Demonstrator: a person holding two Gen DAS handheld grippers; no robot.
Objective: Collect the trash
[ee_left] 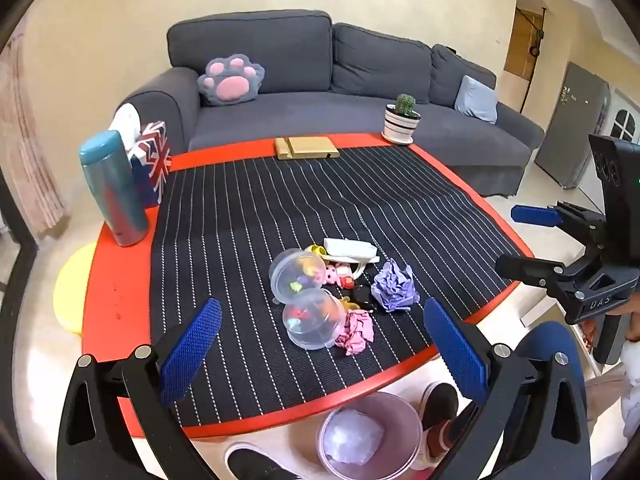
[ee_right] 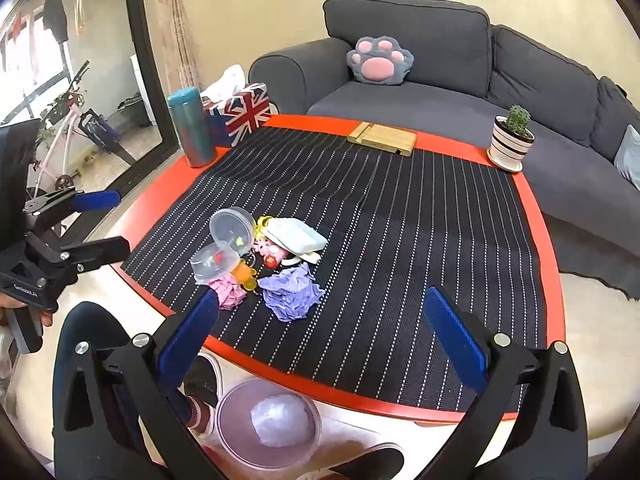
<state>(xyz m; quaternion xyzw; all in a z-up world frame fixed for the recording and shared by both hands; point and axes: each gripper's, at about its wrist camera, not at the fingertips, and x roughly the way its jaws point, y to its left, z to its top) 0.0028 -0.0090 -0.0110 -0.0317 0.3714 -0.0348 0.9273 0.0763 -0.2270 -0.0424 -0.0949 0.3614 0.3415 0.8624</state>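
1 grey sofa [ee_left: 320, 92] behind 1 red table [ee_left: 116, 288] with 1 striped mat [ee_left: 280, 200]. 1 bin [ee_left: 370, 436] below the near edge. 2 clear capsules [ee_left: 298, 276], 2 paper wads – purple [ee_left: 394, 286], pink [ee_left: 356, 330] – among toys mid-mat. Left gripper [ee_left: 320, 344] and right gripper [ee_right: 320, 336] both gape wide, empty.

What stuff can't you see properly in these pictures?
- Toys in the two clear tubs: both views, too small and blurred behind the plastic.
- Black thing in the pile: left view, half hidden by the purple paper.
- Bin on the floor: right view, part hidden by the right gripper's frame.
- White lump in the bin: too blurry to name.
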